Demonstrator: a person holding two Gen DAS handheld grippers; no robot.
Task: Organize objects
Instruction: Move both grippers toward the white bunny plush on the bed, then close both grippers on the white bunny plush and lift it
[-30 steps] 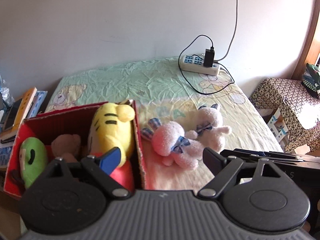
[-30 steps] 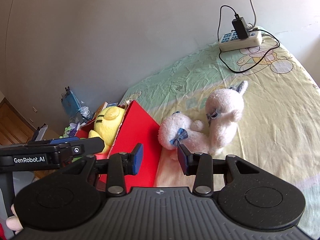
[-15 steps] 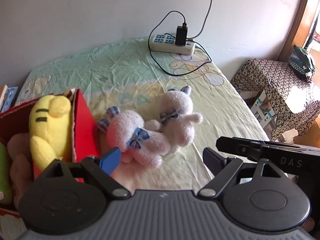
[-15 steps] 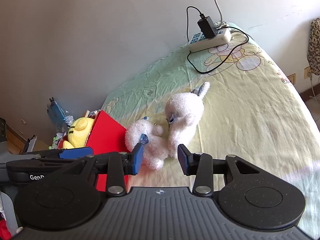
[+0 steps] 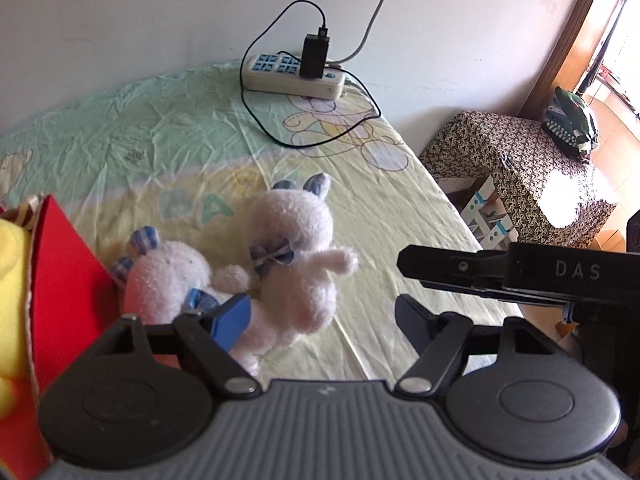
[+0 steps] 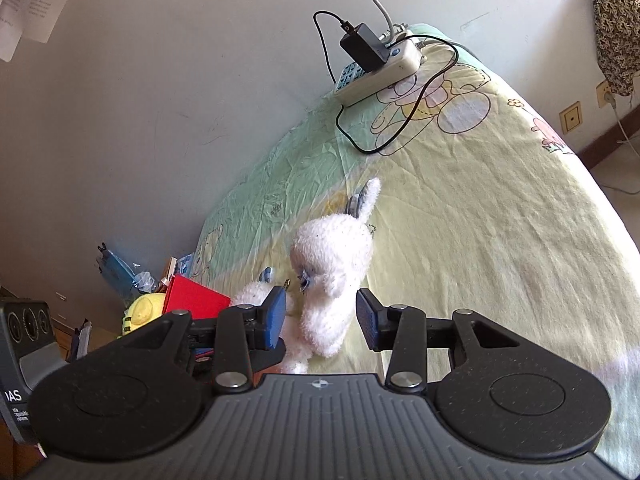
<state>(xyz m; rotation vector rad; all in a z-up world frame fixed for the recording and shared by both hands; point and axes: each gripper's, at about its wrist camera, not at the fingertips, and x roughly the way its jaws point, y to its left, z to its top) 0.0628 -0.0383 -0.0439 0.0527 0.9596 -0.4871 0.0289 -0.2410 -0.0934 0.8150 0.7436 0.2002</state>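
Now two plush bunnies lie ahead of both sets of jaws.
Left gripper (image 5: 320, 316) has just been closing, nothing gripped; right gripper (image 6: 322, 318) gapes around one white bunny (image 6: 334, 276) (untouched). Left of them, red box (image 5: 60, 280) holds a yellow plush (image 5: 12, 280).

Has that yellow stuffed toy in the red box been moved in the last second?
Cannot tell for certain, but apparently not: the yellow toy sits inside the red box as before; only the camera swung right, toward the two white bunnies.
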